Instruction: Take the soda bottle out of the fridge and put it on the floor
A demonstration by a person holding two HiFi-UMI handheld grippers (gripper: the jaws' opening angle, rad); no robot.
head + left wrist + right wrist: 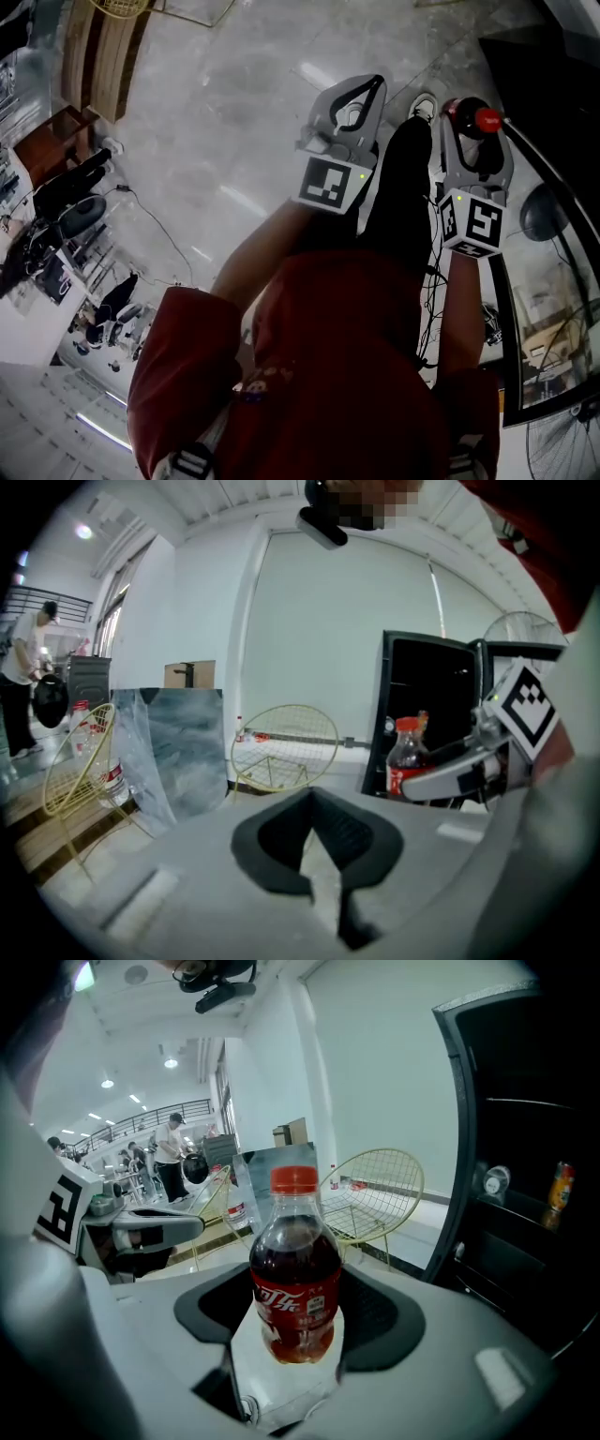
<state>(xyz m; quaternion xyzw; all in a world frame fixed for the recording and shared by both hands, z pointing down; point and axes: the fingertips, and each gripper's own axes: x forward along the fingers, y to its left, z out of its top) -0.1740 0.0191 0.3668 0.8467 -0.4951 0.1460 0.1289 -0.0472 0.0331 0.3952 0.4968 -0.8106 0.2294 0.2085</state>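
So right gripper [295, 1312] pinches the red-capped dark soda bottle [295, 1269], left gripper [314, 803] pressed together; next, down onto pale floor [234, 112].

Soda bottle [295, 1269] in right hand-held gripper [300, 1321]; fridge [530, 1147] right.
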